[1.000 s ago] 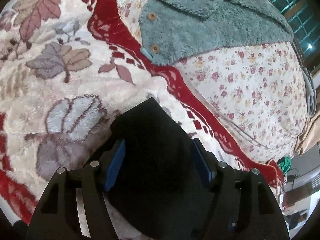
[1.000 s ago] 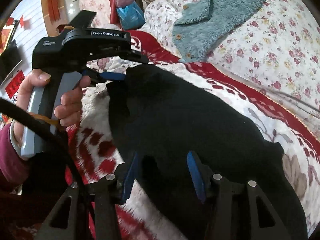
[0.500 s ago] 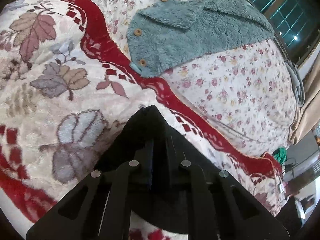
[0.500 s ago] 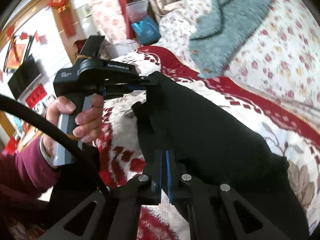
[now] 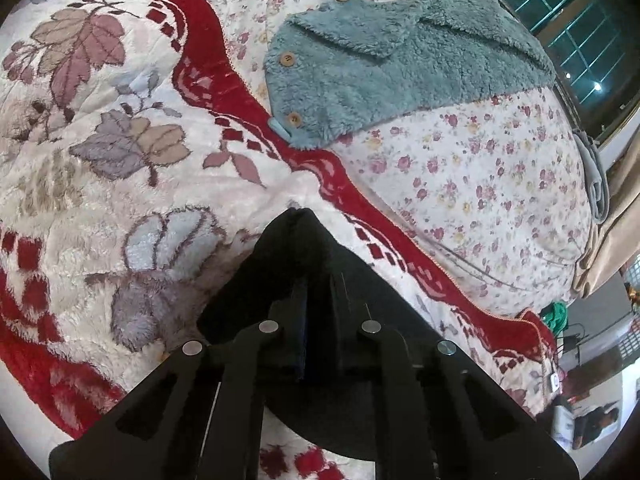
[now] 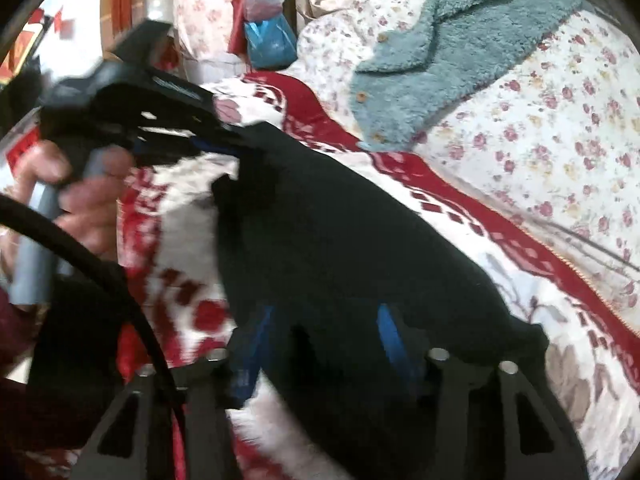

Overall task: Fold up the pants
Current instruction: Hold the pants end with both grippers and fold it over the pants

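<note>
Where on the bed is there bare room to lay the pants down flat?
Free: the leaf-patterned blanket left of its red border, and the floral quilt below the teal fleece jacket. Crowded: the near edge, where the black pants and both tools sit.

Black pants [image 5: 320, 264]: matt, soft knit-like cloth, no sheen. Red-and-cream leaf-patterned blanket [image 5: 120, 208]: deep plush pile, fuzzy, slightly lustrous. Teal fleece garment [image 5: 400, 80]: shaggy, rough-tufted cloth, with round wooden-looking buttons. White floral quilt [image 5: 500, 184]: flat, smooth printed cotton-like cloth. Left tool [image 5: 316, 332]: matt black plastic arms with bright metal pin heads. Right tool [image 6: 324, 340]: matt black plastic, smooth blue pads [image 6: 390, 340]. Blue bag [image 6: 268, 40]: glossy plastic film.
</note>
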A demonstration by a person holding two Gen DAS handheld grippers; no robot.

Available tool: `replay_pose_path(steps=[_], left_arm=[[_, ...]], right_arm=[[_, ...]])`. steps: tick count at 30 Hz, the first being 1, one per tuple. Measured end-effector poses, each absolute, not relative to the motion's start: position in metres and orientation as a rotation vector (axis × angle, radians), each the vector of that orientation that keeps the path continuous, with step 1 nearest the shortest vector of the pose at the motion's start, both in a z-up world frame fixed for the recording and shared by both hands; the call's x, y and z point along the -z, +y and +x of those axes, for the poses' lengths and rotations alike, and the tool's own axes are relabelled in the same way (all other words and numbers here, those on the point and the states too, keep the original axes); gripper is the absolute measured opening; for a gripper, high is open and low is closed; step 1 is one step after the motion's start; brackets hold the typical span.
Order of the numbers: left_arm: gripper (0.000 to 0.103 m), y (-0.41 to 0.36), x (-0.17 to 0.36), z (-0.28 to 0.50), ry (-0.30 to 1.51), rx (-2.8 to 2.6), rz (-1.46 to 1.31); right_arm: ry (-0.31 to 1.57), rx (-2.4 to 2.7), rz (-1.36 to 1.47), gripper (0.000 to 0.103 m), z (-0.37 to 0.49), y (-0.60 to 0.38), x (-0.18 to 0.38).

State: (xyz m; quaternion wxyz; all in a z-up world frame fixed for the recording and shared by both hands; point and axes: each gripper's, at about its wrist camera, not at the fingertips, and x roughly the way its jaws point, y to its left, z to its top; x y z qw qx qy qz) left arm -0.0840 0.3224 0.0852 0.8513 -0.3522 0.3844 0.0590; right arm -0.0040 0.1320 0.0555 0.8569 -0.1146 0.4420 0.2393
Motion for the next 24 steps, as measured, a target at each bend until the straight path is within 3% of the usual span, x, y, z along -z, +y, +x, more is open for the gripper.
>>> replay_pose_path(steps=[8, 10, 11, 12, 20, 24], left_arm=[[0.009, 0.315, -0.104, -0.081, 0.780, -0.106, -0.722], [0.009, 0.314, -0.109, -0.083, 0.767, -0.102, -0.715], [0.009, 0.314, -0.111, -0.083, 0.762, -0.103, -0.709], [0.009, 0.314, -0.111, -0.084, 0.764, -0.107, -0.698], [0.010, 0.334, -0.093, -0.092, 0.820, -0.159, -0.760], [0.046, 0.345, -0.079, -0.093, 0.858, -0.155, -0.837]], right_arm=[[0.905, -0.521, -0.314, 0.046, -0.010, 0.139, -0.054], [0.929, -0.511, -0.350, 0.033, -0.005, 0.143, -0.048], [0.939, -0.518, -0.339, 0.011, -0.003, 0.143, -0.046], [0.941, -0.532, -0.296, 0.005, 0.001, 0.140, -0.046], [0.945, -0.569, -0.073, 0.005, 0.003, 0.116, -0.066], [0.937, -0.565, -0.055, 0.004, 0.006, 0.114, -0.070]])
